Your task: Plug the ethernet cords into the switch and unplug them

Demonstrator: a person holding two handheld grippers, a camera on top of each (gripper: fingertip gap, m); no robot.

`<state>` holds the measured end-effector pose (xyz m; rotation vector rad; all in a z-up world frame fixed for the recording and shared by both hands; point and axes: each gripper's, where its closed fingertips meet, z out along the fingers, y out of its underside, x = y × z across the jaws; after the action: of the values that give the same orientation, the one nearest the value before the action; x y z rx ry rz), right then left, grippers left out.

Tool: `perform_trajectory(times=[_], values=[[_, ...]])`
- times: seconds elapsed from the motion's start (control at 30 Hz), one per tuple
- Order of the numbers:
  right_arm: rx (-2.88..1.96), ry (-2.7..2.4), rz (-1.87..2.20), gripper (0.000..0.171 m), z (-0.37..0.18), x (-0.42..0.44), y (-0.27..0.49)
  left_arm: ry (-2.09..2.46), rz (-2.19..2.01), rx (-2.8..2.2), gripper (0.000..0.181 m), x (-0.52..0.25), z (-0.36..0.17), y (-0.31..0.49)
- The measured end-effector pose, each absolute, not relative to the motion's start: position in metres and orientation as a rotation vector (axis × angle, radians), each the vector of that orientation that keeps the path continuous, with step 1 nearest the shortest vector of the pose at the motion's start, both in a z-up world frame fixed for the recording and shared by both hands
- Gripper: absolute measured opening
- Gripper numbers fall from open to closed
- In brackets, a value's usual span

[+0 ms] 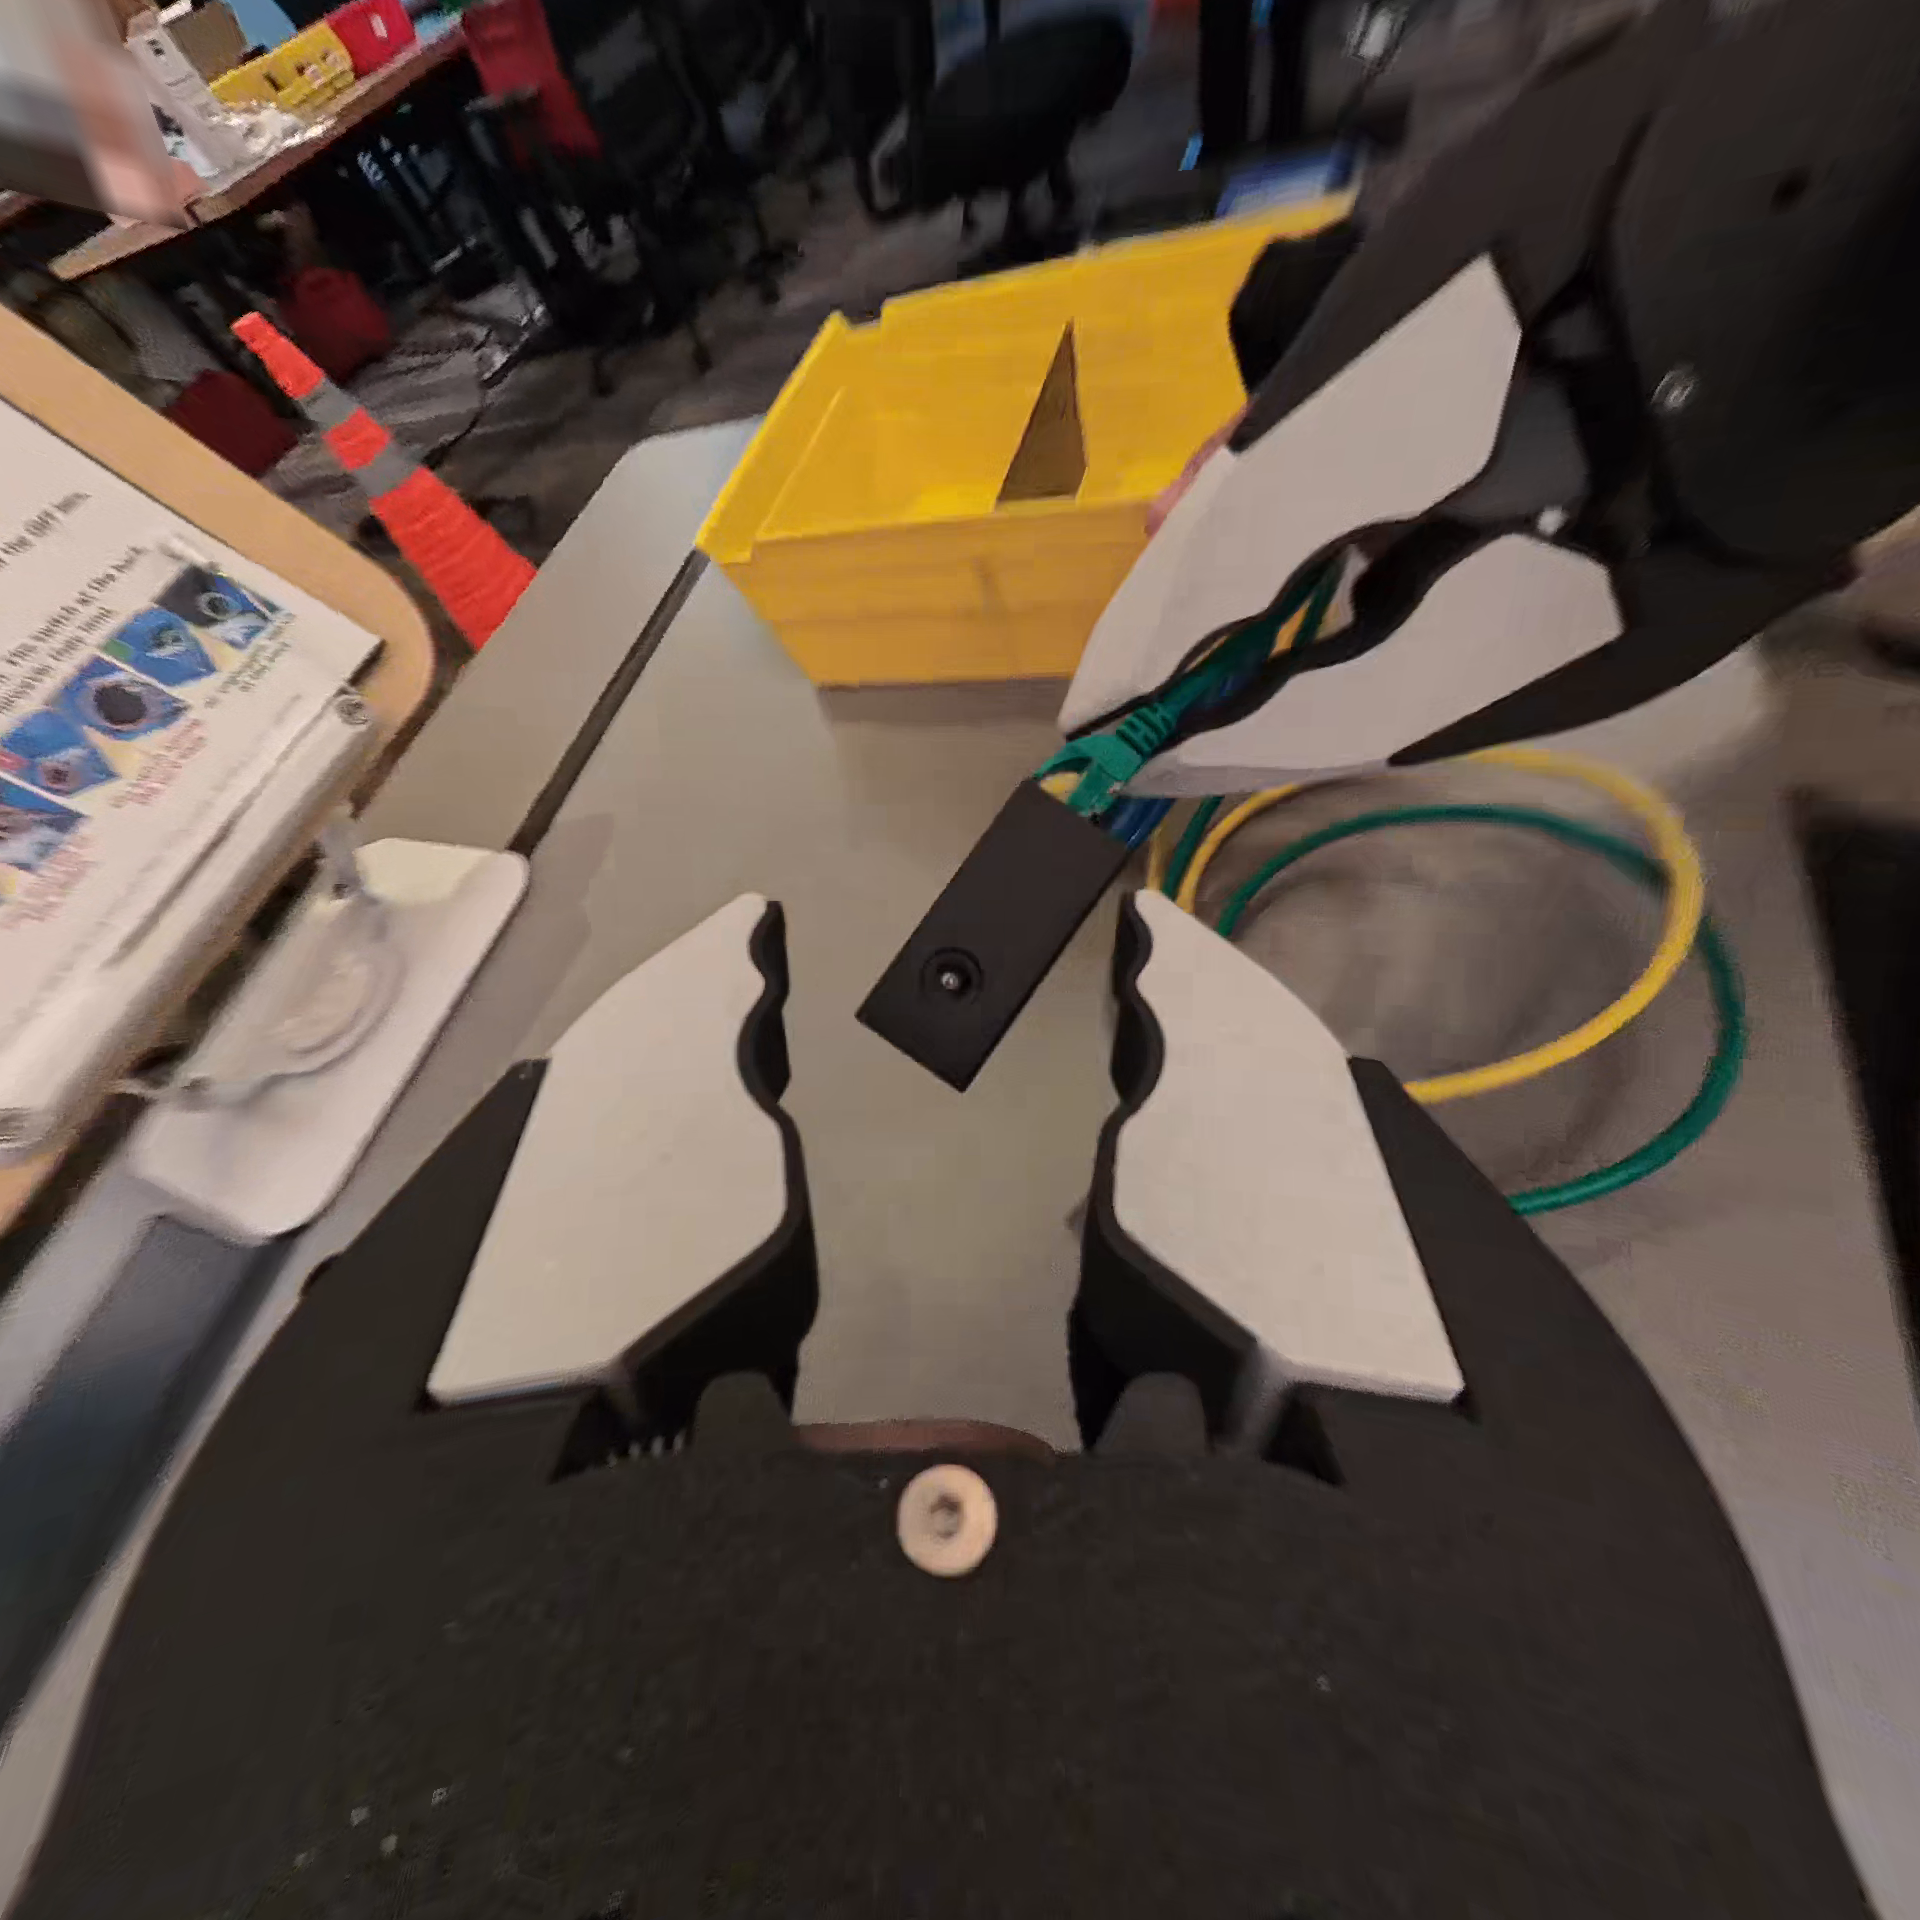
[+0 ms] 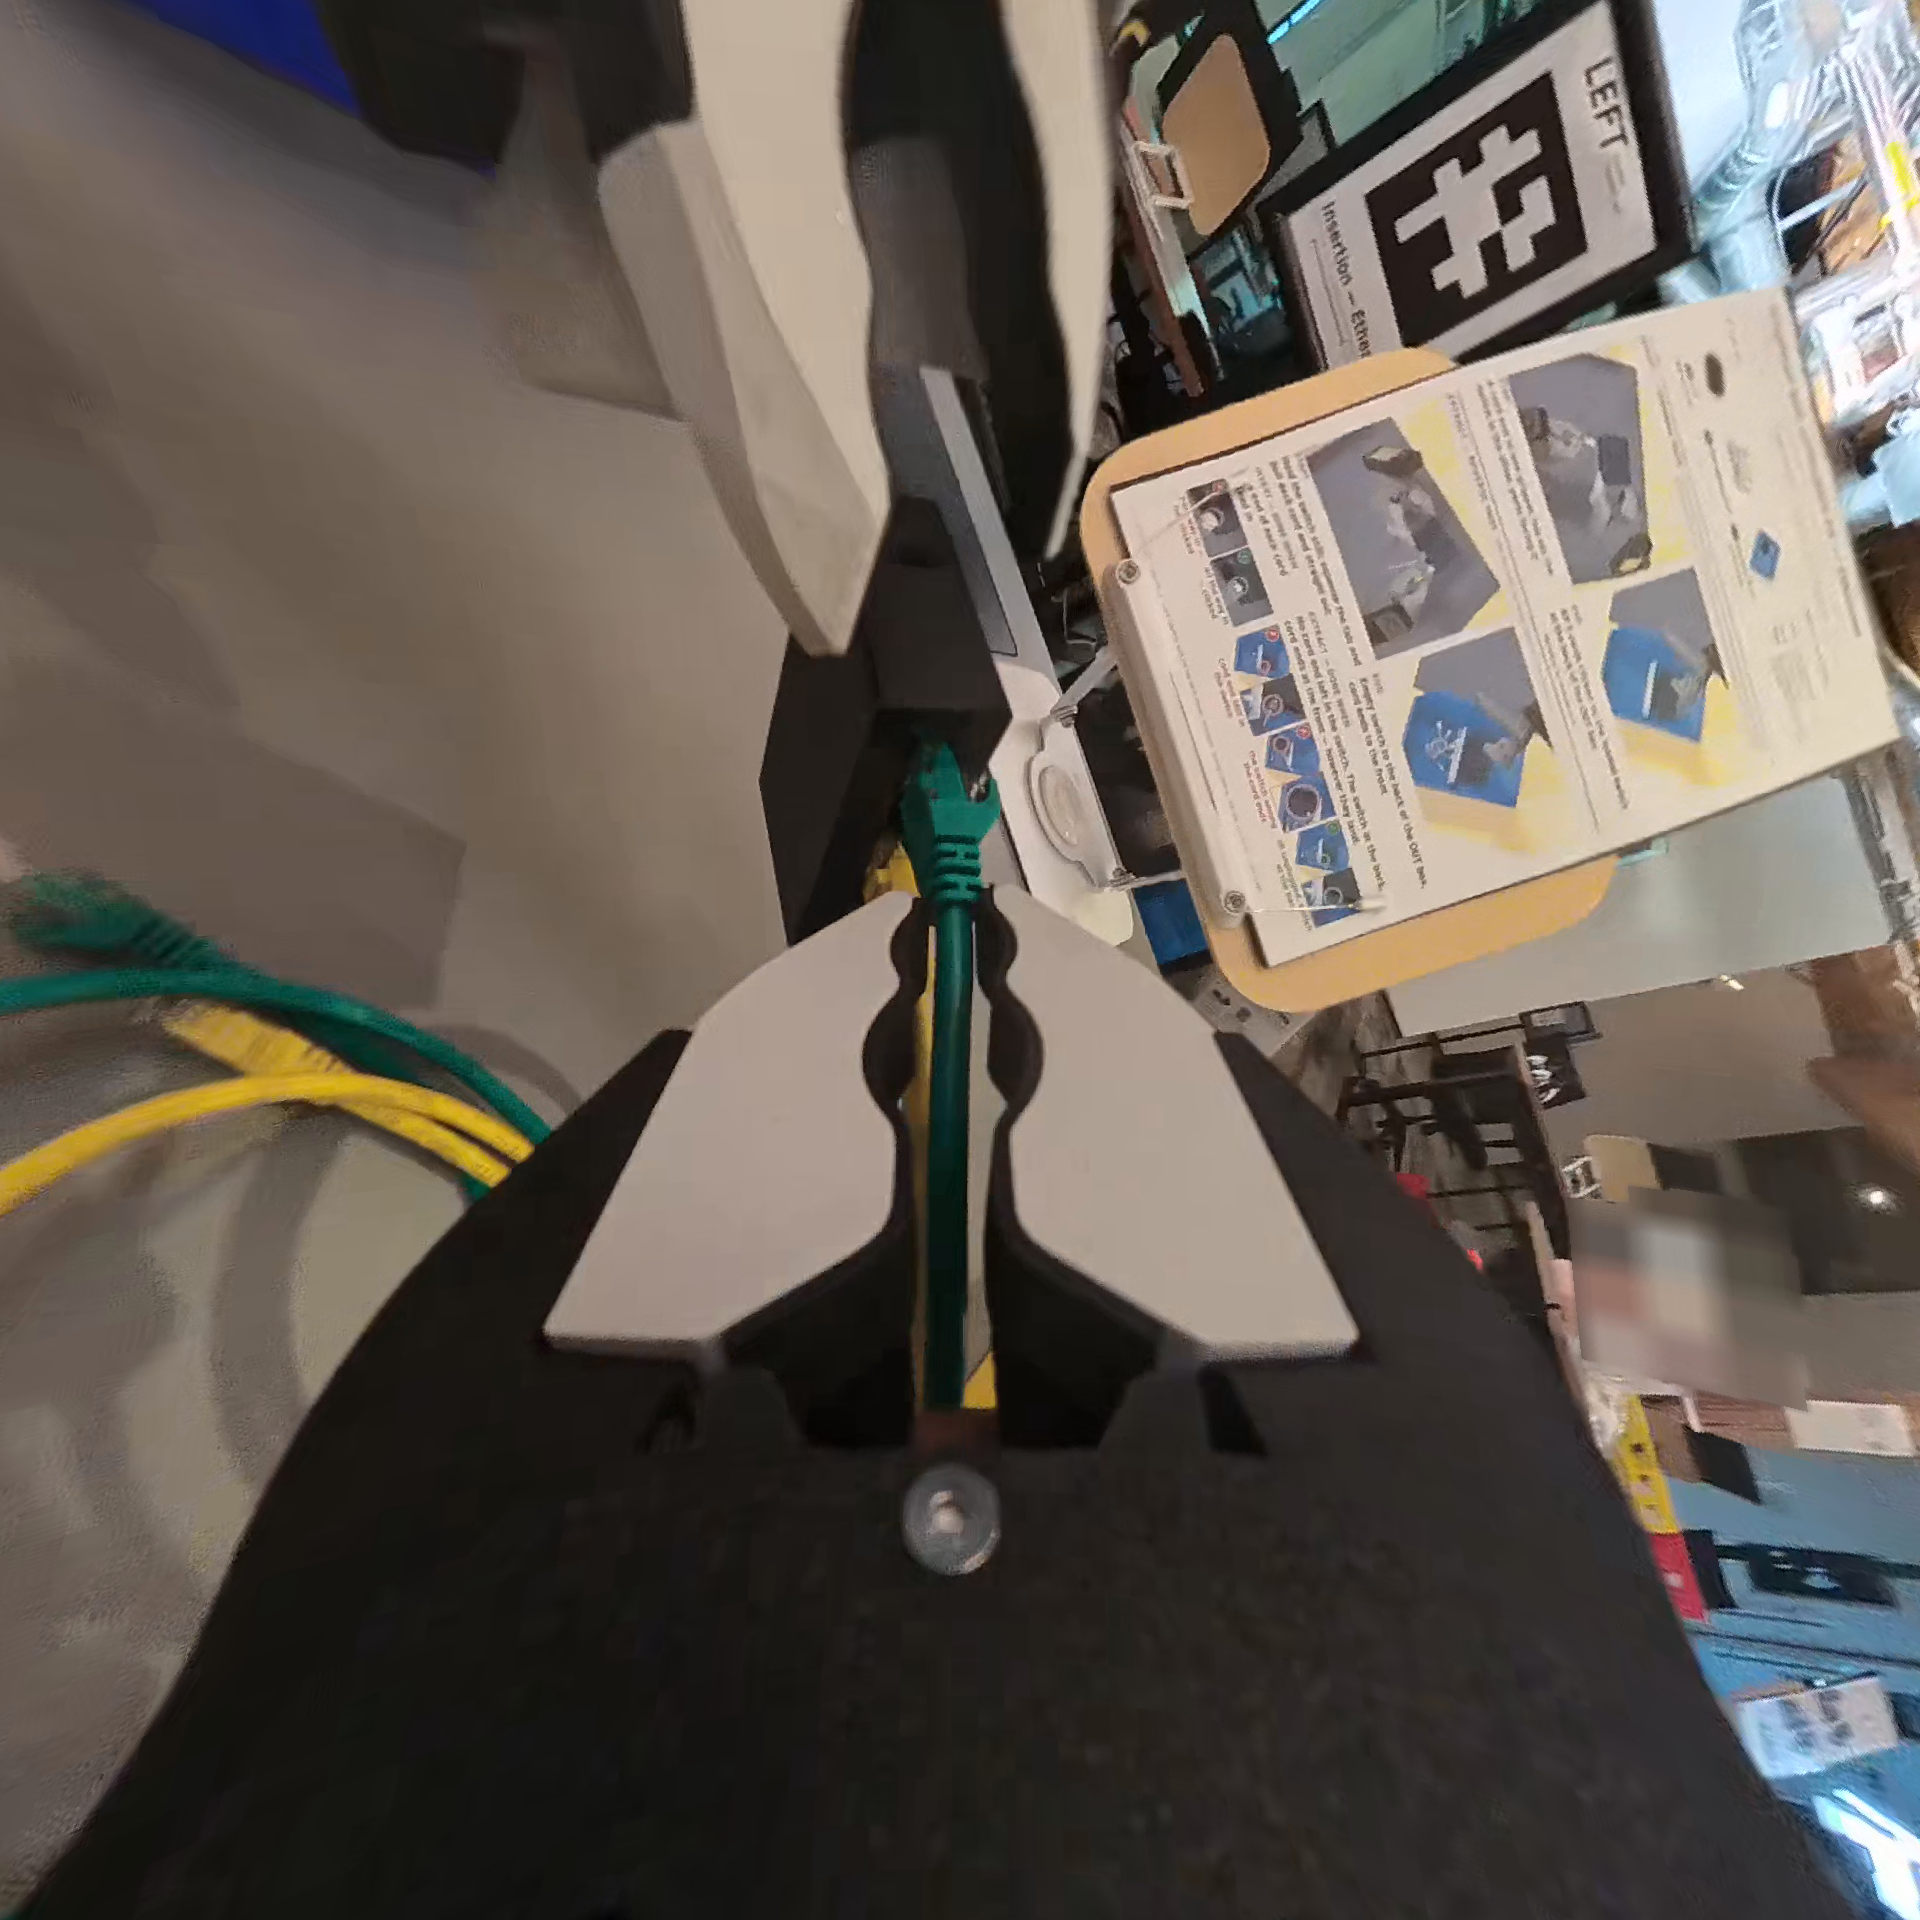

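On the grey table [image 1: 644,727], the black switch [image 1: 992,935] lies flat and angled, just beyond the tips of the left claw [image 1: 948,925]. Left claw is released, fingers spread wide with nothing between them, hovering low over the table and pointing at the switch's near end.

Right claw [image 1: 1127,764] comes in from the upper right of the left wrist view, tilted down toward the switch's far end, clenched on the green ethernet cord [image 1: 1164,712]. The green plug [image 1: 1091,774] sits right at the switch's far edge; whether it is fully seated, cannot tell. Blue shows just beside it at the same edge, too blurred to tell more.

Only the left wrist view shows: a yellow bin [image 1: 935,582] far behind the switch, an orange cone [image 1: 416,488] off the table's left side, and the green and yellow cord [image 1: 1600,1039] loops coiled on the table at right.

Only the right wrist view shows: the cord running straight down the channel between the right claw's [image 2: 951,914] fingers, gripped behind the plug [image 2: 945,821], which meets the switch [image 2: 925,665]. The left claw [image 2: 935,582] appears on the far side of the switch, fingers flanking it; contact cannot be told. This view is rolled sideways. A clipboard with an instruction sheet [image 2: 1507,644] stands at right; in the left wrist view it sits at the left edge. Loose green and yellow cord ends lie at left.
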<state>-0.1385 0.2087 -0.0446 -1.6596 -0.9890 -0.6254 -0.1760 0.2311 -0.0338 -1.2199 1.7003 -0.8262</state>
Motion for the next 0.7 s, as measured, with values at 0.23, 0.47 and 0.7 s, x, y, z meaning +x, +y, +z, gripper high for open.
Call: perform_trajectory(times=[0.23, 0.47, 0.7], values=[[-1.662, -1.071, -0.620, 0.009, -0.056, -0.151, 0.206, 1.816, -0.449, -1.001, 0.032, -0.179, -0.056, 0.218], [-1.656, -1.154, -0.655, 0.009, -0.067, -0.155, 0.203, 1.895, -0.389, -1.083, 0.039, -0.183, -0.077, 0.224], [-1.587, -1.274, -0.636, 0.009, -0.075, -0.171, 0.194, 1.995, -0.299, -1.075, 0.037, -0.179, -0.106, 0.217]])
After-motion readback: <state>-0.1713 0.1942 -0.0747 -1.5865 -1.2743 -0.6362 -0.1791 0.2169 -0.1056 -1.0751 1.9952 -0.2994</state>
